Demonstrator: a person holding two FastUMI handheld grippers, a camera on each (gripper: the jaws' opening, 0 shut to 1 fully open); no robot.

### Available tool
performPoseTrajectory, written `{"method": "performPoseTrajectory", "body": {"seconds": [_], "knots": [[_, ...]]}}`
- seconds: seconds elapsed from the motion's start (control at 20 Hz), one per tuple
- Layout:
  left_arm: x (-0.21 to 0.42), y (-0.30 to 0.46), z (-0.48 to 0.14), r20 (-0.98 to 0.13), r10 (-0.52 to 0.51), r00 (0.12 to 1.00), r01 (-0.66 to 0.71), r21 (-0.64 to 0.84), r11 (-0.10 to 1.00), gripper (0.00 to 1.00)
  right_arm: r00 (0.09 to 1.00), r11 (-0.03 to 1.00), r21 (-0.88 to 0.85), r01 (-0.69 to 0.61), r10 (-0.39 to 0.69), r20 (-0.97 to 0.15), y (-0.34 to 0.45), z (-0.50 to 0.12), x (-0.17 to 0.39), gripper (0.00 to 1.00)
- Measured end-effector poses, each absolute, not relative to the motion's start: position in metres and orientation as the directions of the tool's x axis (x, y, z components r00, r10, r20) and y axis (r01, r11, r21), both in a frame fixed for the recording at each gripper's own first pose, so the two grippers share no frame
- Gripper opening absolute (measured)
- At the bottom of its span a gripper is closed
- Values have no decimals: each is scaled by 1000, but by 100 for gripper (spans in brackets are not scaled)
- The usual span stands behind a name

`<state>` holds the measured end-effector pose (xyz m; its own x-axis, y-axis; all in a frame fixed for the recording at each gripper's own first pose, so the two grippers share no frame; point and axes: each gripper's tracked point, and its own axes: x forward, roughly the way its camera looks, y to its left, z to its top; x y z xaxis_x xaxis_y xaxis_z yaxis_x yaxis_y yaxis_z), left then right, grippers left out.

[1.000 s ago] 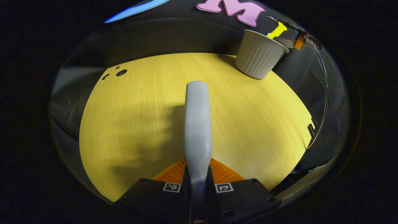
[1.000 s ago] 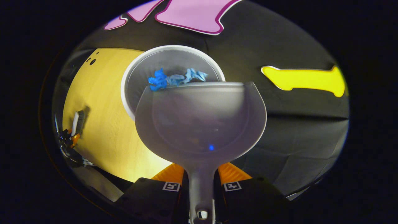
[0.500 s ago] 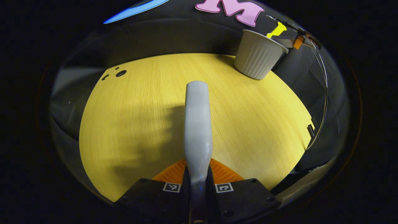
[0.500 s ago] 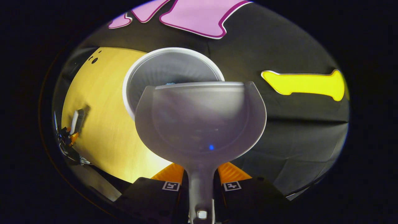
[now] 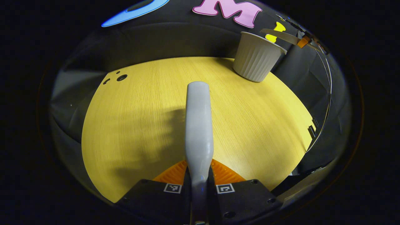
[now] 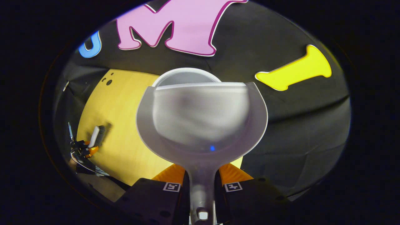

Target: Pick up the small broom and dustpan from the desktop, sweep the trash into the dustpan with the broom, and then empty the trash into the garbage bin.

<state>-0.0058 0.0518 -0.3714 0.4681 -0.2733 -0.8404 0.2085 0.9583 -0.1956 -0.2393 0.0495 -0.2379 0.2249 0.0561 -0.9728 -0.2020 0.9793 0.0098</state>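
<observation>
The right gripper (image 6: pixel 202 184) is clenched on the handle of the dustpan (image 6: pixel 201 122), which it holds tilted toward the bin (image 6: pixel 184 76) just ahead of its lip. No trash shows in the pan, so the emptying looks done or nearly so. To finish well, keep the lip over the bin's rim until the pan is surely bare, then level it before drawing away, so that nothing drops on the desk (image 6: pixel 125 125).

The left gripper (image 5: pixel 198 184) grasps the broom (image 5: pixel 198 125), which points forward over the bare desk; the bin (image 5: pixel 256 57) stands far ahead and to the right of it, with the pan's edge just above its rim. Nothing lies between the tongs and the bin. The broom is well apart from the pan, off to the right gripper's left.
</observation>
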Motion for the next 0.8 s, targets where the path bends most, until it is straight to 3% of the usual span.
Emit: {"method": "performPoseTrajectory", "body": {"seconds": [0.3, 0.8], "knots": [[-12, 51, -365, -844, -258, 471, 192, -187, 963, 26, 264, 976, 85, -198, 137, -955, 75, -235, -305, 35], [-16, 50, -363, -857, -228, 462, 174, -164, 971, 26, 218, 960, 172, -220, 220, -951, 154, -300, -416, 36]]}}
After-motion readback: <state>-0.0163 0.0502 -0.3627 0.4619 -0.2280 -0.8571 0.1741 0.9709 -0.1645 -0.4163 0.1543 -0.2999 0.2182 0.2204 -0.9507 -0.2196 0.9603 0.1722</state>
